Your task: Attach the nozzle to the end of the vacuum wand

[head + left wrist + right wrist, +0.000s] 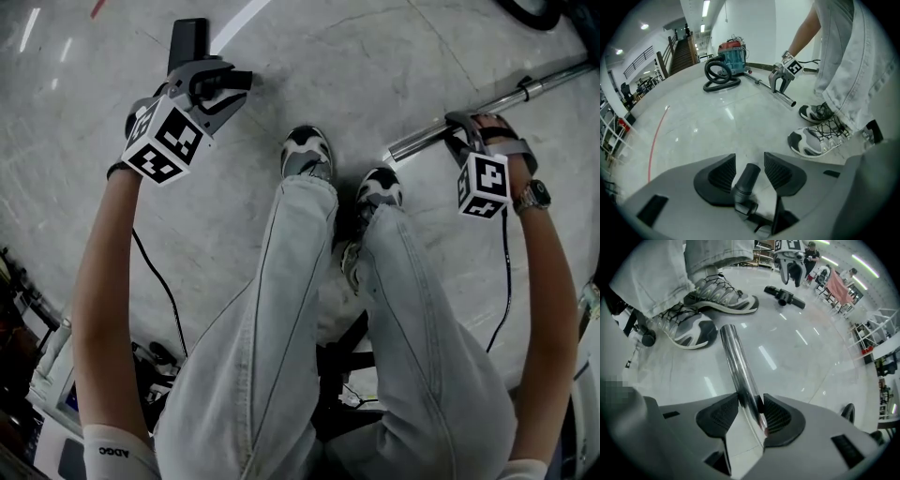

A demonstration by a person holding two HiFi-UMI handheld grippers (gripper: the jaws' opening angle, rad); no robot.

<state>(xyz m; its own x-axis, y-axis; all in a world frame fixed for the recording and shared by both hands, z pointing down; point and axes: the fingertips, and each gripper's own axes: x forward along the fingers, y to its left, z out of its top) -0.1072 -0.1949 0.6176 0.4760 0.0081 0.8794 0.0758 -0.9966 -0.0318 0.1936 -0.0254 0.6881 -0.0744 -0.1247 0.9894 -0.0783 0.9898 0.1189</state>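
A black nozzle [187, 39] lies on the pale floor at the upper left. My left gripper [225, 89] hangs over it; in the left gripper view the nozzle's round neck [746, 180] stands between the spread jaws of that gripper [750, 164], with a gap on each side. The chrome vacuum wand [422, 141] lies on the floor at the right. My right gripper [464, 127] points straight down onto it near its open end. In the right gripper view the wand [736, 362] runs between the pads of that gripper [751, 411], which sit against it. The right gripper view also shows the nozzle [785, 296].
The person's two shoes [307, 150] [380, 187] stand between the grippers. The red and teal vacuum body [733, 54] with its coiled black hose [719, 77] sits at the wand's far end. A red line [654, 140] crosses the floor. Cables [169, 291] trail behind.
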